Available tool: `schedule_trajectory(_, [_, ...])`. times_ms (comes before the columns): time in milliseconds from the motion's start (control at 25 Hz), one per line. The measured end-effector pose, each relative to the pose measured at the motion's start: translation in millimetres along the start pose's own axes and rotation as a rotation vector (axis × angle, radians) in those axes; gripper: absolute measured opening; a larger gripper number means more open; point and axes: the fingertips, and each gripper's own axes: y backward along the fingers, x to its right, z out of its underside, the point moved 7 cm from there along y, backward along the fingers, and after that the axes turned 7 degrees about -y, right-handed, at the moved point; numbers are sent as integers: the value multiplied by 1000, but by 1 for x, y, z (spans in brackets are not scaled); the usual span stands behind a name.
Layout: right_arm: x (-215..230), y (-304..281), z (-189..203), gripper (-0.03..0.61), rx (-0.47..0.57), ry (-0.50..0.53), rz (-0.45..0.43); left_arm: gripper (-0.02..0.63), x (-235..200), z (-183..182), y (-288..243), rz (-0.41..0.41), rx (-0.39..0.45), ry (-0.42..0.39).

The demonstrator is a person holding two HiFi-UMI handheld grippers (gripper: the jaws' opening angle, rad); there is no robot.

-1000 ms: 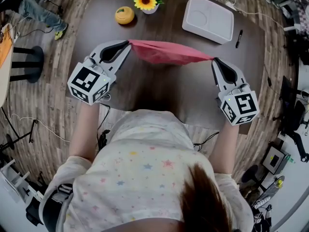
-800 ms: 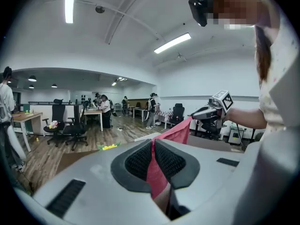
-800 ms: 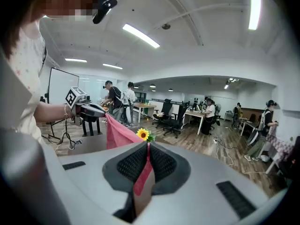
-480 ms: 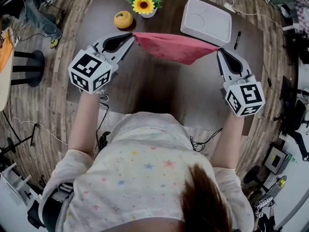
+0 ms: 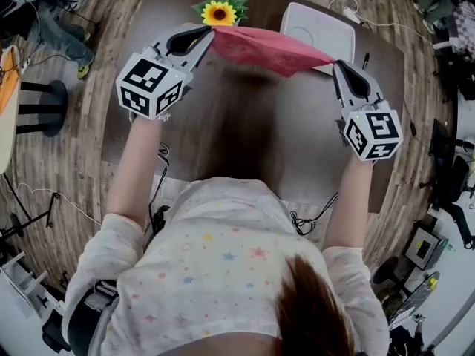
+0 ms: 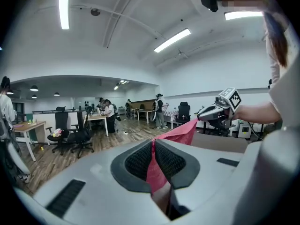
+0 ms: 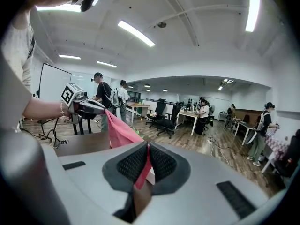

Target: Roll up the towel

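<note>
Closed jaws of right gripper [image 7: 147, 148], pinching red towel [image 7: 119, 130]

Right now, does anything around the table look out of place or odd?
Only the red towel: instead of lying on the table, it hangs stretched in the air between the left tool and the right tool, each shut on one end, and it hides part of the white tray. Nothing looks spilled or damaged.

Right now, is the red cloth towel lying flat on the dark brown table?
No: the red cloth towel hangs stretched in the air between the left gripper and the right gripper, each shut on one end.
</note>
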Motion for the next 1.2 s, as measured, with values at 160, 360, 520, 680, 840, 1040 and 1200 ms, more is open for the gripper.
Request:
schedule_trajectory(160, [-10,0,31,15,-47,-21,-9,28,16,27,4,42,-21,17])
schedule_trajectory(360, [-36,1,111,15,-176,-67,-39,28,53,98,13,94,-119,65])
schedule_trajectory(520, [-61,3,177,15,-293,-98,-62,29,89,161,18,175,-258,101])
schedule_trajectory(680, [-83,9,224,15,-394,-118,-95,29,117,199,28,234,-351,115])
schedule_trajectory(840, [-95,18,252,15,-452,-130,-105,29,136,219,42,268,-411,111])
schedule_trajectory(1040, [-102,23,267,21,-490,-130,-106,29,150,239,55,263,-470,115])
schedule_trajectory(1200, [-109,26,274,21,-508,-116,-108,30,161,249,60,248,-507,107])
